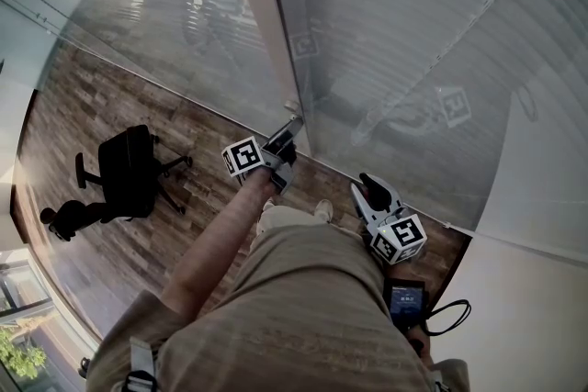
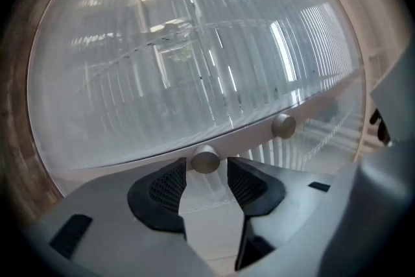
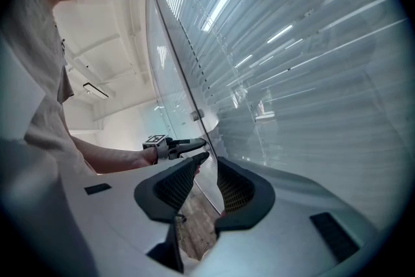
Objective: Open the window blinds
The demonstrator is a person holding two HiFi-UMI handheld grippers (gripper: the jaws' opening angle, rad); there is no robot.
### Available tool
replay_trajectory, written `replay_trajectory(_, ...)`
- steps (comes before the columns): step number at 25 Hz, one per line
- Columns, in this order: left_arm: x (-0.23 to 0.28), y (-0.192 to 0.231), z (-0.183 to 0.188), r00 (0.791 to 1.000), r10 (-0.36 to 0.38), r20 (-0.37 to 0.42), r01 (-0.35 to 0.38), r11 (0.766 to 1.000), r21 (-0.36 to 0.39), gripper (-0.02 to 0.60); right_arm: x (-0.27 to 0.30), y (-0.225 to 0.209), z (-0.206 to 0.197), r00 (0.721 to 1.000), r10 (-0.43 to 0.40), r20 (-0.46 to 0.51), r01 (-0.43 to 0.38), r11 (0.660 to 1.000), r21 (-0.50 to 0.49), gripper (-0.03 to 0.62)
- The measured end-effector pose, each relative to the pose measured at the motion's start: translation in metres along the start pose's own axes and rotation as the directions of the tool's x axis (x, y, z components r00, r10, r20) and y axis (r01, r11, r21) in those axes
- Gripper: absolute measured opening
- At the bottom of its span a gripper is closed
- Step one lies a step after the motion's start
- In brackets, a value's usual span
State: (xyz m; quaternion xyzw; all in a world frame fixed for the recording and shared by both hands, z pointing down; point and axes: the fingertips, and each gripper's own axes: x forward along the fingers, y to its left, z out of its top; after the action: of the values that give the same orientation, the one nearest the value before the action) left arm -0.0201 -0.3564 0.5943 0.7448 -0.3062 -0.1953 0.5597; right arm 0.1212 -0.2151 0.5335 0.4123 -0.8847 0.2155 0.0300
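Closed white slatted blinds point(image 1: 413, 41) hang behind a glass wall. A pale vertical frame point(image 1: 266, 23) divides the glass and carries a small round knob point(image 2: 206, 159), with a second knob point(image 2: 283, 126) further along. My left gripper point(image 1: 290, 129) points level at the frame. In the left gripper view, my left gripper point(image 2: 207, 172) is open with the first knob between its fingertips, a thin gap on each side. My right gripper point(image 1: 371, 188) hangs lower right, near the glass. Its jaws point(image 3: 206, 172) are open and hold nothing. The right gripper view also shows the left gripper point(image 3: 188, 146) at the frame.
A black office chair point(image 1: 133, 168) stands on the wooden floor point(image 1: 83, 96) to the left. The person's shorts and shoes fill the lower middle of the head view. A dark handheld device point(image 1: 405, 303) with a cable hangs at the person's right hip. A white wall point(image 1: 542, 289) is at the right.
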Motion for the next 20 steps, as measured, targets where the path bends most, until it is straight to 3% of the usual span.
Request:
replay_trajectory(2,-0.003,0.005,-0.006,0.995,0.088,-0.046,-0.078,0.981,0.176,0.204,-0.001,-0.002,0.0,1.0,-0.004,0.001,0.004,1.0,0.002,0.119)
replay_trajectory(3,-0.005,0.008,-0.008,0.988,0.144,-0.06,-0.122,0.95,0.286,0.204,-0.001,-0.003,0.0,1.0,-0.006,0.001,0.006,1.0,0.003,0.118)
replay_trajectory(4,-0.006,0.01,-0.009,0.978,0.2,-0.067,-0.157,0.903,0.4,0.204,-0.001,-0.003,0.0,1.0,-0.007,0.001,0.007,1.0,0.004,0.118)
replay_trajectory(5,-0.007,0.01,-0.009,0.966,0.25,-0.067,-0.183,0.841,0.509,0.204,0.0,-0.004,0.0,1.0,-0.008,0.002,0.008,1.0,0.006,0.118)
replay_trajectory(7,-0.006,0.008,-0.008,0.942,0.333,-0.049,-0.208,0.692,0.691,0.204,0.0,-0.005,-0.001,1.0,-0.009,0.002,0.009,1.0,0.008,0.119)
replay_trajectory(9,-0.004,0.004,-0.007,0.921,0.389,-0.021,-0.216,0.554,0.804,0.204,0.0,-0.005,-0.001,1.0,-0.009,0.001,0.009,1.0,0.009,0.118)
replay_trajectory(11,-0.001,0.002,-0.006,0.905,0.425,0.006,-0.225,0.467,0.855,0.204,0.0,-0.005,-0.001,1.0,-0.009,0.001,0.009,1.0,0.009,0.118)
replay_trajectory(14,0.002,0.001,-0.003,0.886,0.462,0.04,-0.239,0.381,0.893,0.199,0.0,-0.006,0.0,1.0,-0.008,0.003,0.008,1.0,0.009,0.119)
replay_trajectory(16,0.004,0.001,-0.001,0.88,0.471,0.056,-0.241,0.342,0.909,0.193,-0.001,-0.006,0.0,1.0,-0.01,0.004,0.01,1.0,0.01,0.118)
replay_trajectory(18,0.006,0.001,0.0,0.879,0.473,0.062,-0.241,0.327,0.914,0.147,-0.001,-0.008,0.0,1.0,-0.012,0.006,0.012,1.0,0.01,0.118)
replay_trajectory(20,0.006,0.002,-0.001,0.879,0.472,0.062,-0.242,0.331,0.912,0.144,-0.002,-0.009,-0.001,1.0,-0.015,0.007,0.015,1.0,0.011,0.118)
